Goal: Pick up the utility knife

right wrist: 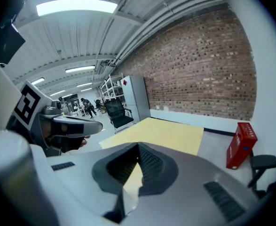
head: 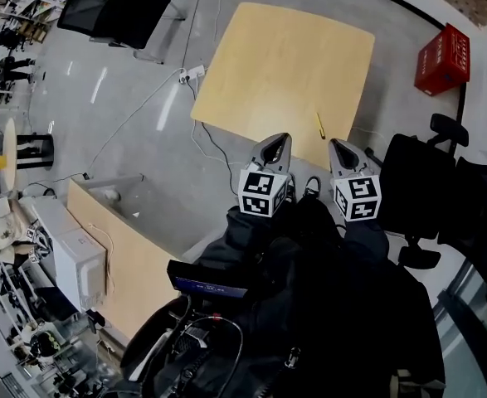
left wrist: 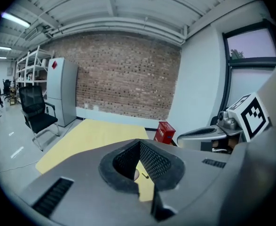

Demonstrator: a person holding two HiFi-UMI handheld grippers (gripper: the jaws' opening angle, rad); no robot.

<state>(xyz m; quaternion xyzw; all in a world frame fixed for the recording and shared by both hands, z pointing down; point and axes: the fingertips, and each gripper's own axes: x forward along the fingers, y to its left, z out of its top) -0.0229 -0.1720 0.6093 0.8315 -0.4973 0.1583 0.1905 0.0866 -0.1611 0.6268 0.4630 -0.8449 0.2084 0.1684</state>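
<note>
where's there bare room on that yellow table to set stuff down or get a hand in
Nearly the whole yellow table is bare, far edge to left corner. Only the utility knife lies by its near right edge. Crowded around it: a power strip off the left edge, a black chair near right.

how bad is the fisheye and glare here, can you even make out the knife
Head view: strong fisheye bows the table edges; the utility knife is only a thin sliver. Left gripper view: black vignette ring, brick wall curved. Right gripper view: the ceiling light blows out to white.
</note>
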